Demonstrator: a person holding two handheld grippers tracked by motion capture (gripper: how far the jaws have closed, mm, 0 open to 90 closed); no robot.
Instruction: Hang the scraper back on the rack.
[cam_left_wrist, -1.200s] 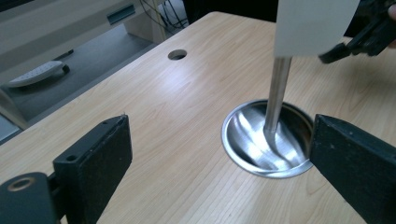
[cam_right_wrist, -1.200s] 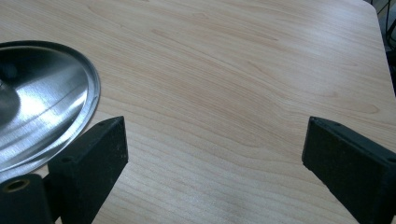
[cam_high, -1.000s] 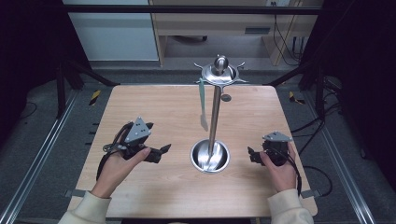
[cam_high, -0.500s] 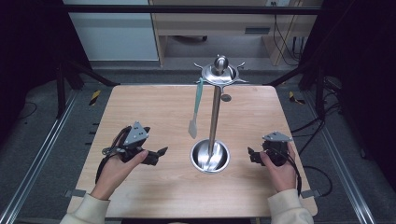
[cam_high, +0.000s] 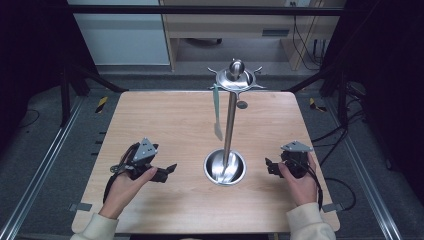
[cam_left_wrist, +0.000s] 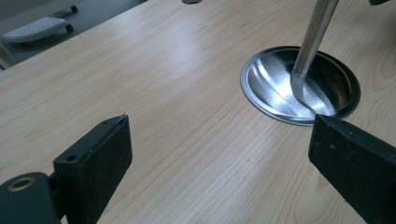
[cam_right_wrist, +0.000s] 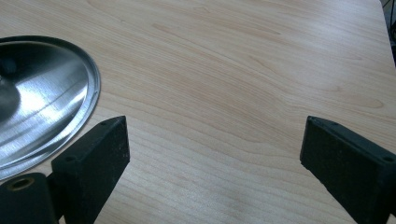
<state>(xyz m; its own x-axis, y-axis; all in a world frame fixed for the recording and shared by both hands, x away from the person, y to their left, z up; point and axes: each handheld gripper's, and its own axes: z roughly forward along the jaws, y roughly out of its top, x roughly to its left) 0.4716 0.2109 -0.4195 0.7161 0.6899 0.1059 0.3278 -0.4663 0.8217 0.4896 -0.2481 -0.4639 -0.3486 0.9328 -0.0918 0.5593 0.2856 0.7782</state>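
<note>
While both grippers rest low, the spatula hangs high

With jaws spread wide and nothing between them, the left gripper (cam_high: 169, 171) and right gripper (cam_high: 270, 166) sit on the table (cam_high: 165, 120), 1 either side of the stand (cam_high: 229, 125). The spatula (cam_high: 217, 112) hangs upright from a hook on the stand's left side, blade down, clear of the table. It lies forward, right of and above the left gripper, probably the nearer one.
</note>
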